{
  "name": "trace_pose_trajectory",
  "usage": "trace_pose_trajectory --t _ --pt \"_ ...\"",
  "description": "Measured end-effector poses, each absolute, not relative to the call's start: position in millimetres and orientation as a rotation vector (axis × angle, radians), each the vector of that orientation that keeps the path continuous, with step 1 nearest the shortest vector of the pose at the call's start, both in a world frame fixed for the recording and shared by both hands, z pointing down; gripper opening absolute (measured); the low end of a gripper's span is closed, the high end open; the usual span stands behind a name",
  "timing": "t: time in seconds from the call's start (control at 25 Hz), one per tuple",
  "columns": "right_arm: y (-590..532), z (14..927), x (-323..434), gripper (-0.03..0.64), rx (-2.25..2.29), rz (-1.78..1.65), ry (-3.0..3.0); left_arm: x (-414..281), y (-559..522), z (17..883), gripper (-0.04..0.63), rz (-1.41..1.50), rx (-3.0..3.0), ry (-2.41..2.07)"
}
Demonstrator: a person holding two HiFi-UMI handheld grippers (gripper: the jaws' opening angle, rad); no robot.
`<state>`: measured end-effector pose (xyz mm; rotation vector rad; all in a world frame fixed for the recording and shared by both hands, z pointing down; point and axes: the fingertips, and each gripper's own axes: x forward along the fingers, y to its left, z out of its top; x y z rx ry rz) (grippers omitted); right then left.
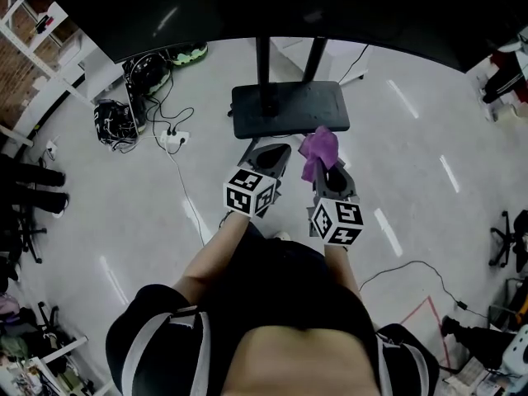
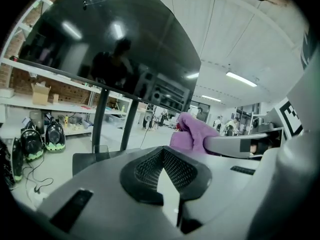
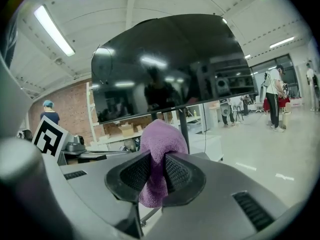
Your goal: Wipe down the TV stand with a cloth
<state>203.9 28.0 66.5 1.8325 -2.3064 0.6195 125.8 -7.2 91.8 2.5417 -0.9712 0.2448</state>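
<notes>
At the far left of the head view a power strip (image 1: 173, 139) and loose cables lie on the pale floor, well apart from the work. Next comes the left hand-held gripper (image 1: 268, 151), held in the air just short of the TV stand (image 1: 289, 110). Its own view shows the left hand-held gripper (image 2: 164, 169) clenched with nothing between its pads, the ribbed faces meeting at the tips.

The stand's dark base plate sits on the floor straight ahead of both tools, with its two posts (image 1: 262, 64) rising to the large black screen (image 2: 115, 44) above.

To the right of the plate's near edge hangs the purple cloth (image 1: 319, 148), bunched and sticking up out of the right hand-held gripper (image 1: 328, 176). In the right gripper view, that hand-held gripper (image 3: 157, 171) is grasping the cloth (image 3: 161, 139) by a fold, with a rounded tuft above the pads and a tail below.

The cloth appears to hang clear of the stand, so wiping has probably not begun and this looks like the approach. The next move would call for carrying the cloth forward and down onto the base plate or a post, pressing its loose tuft flat and then sweeping across
</notes>
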Motion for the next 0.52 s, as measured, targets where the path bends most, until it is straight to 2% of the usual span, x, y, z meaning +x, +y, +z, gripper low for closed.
trace_pose_trajectory --t 0.52 --pt "37.8 64.2 219.3 0.074 1.854 0.61 -2.329 119.1 -3.8 114.7 0.006 0.266 2.469 -0.995"
